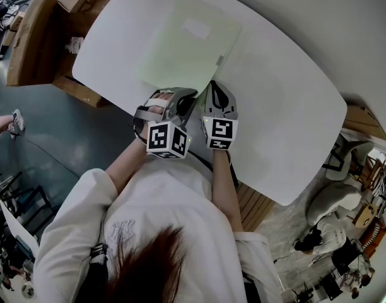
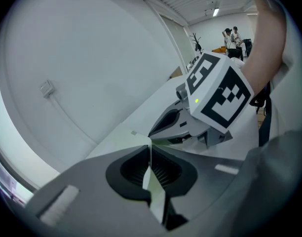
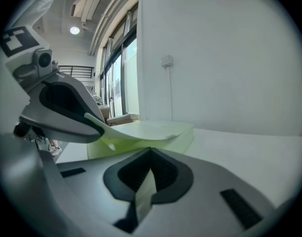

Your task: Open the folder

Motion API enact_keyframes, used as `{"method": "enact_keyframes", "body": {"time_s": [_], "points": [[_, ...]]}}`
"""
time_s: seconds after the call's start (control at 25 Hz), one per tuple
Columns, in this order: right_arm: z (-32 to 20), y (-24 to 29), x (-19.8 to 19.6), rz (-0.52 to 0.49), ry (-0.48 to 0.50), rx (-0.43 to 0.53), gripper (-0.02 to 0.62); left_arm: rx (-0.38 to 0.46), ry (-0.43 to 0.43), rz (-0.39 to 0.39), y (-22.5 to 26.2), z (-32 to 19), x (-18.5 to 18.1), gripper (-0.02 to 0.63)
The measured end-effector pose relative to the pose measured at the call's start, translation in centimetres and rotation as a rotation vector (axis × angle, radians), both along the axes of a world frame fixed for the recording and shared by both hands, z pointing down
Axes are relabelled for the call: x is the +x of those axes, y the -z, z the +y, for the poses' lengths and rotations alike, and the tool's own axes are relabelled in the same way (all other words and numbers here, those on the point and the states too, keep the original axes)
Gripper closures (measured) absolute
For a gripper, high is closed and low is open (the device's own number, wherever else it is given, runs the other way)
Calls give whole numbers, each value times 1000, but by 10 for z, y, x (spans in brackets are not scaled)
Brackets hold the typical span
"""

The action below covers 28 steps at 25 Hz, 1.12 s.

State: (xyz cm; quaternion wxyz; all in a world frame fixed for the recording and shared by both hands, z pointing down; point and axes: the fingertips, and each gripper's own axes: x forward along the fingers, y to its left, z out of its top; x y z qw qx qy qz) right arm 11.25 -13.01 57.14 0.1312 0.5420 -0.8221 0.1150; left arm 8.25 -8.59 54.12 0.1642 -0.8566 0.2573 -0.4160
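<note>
Two grippers work side by side over the white table (image 1: 287, 106), both at the side of it nearest the person. The pale green folder (image 1: 190, 46) lies flat on the middle of the table, and its near corner reaches to where the two tools meet. A white label (image 1: 196, 28) sits on its cover, on the part toward the table's far side.

The left gripper (image 1: 188, 98) has its jaws pressed together on a thin pale green sheet. In the left gripper view the sheet's edge runs straight up between the ribbed pads (image 2: 163, 172) with no gap on either side. In the right gripper view that sheet curves up off the rest of the folder, raised a little above the table. It seems to be the top cover, though the wide-angle picture does not make that certain.

The right gripper (image 1: 214, 92) is likewise closed on a thin pale green strip, pinched between its dark pads (image 3: 136, 174). It holds the strip low, close to the table top and beneath the lifted sheet.

The tips of the two grippers are just beside each other, and their marker cubes (image 1: 166, 139) sit at the table's near rim, in front of the person's white shirt (image 1: 161, 213). Brown cardboard boxes (image 1: 29, 40) stand beyond the table's left end.
</note>
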Motion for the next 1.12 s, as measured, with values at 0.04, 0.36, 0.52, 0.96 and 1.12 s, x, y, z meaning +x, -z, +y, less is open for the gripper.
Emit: {"method": "enact_keyframes", "body": {"time_s": [0.04, 0.36, 0.52, 0.96, 1.12], "points": [[0, 0, 0, 0, 0, 0, 589, 2, -1, 0, 0, 0, 0, 591], [0, 0, 0, -4, -1, 2, 589, 1, 3, 1, 1, 0, -1, 591], [-1, 0, -1, -6, -2, 2, 589, 3, 1, 0, 0, -1, -1, 592], [1, 1, 0, -10, 3, 5, 589, 1, 10, 0, 4, 0, 0, 592], [-1, 0, 0, -9, 6, 5, 589, -4, 15, 0, 5, -1, -1, 592]]}}
